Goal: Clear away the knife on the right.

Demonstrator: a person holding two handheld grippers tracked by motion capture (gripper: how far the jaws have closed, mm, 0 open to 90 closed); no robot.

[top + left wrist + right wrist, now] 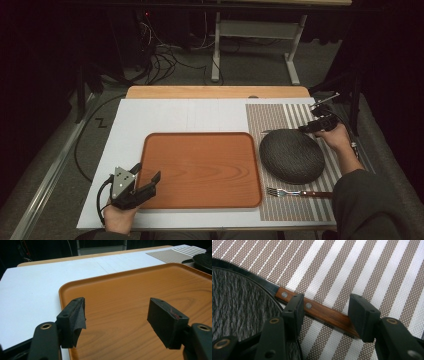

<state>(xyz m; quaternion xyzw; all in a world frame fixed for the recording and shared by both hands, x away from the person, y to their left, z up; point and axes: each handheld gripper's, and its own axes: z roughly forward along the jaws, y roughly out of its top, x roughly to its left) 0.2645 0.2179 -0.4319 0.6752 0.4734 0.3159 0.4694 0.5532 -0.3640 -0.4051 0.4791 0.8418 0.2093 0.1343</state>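
A white tabletop (165,117) is being shown carrying a striped woven placemat (280,117). The right gripper (325,311) is being held open, jaws straddling the wooden-handled knife (322,312) lying on the placemat beside a dark textured round plate (291,155). The left gripper (116,318) is being held open above a rectangular wood-grain orange tray (140,297).

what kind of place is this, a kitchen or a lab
Probably a lab mock-up of a dining spot: a plate, fork and tray are laid on a white board, with loose cables on the floor behind.
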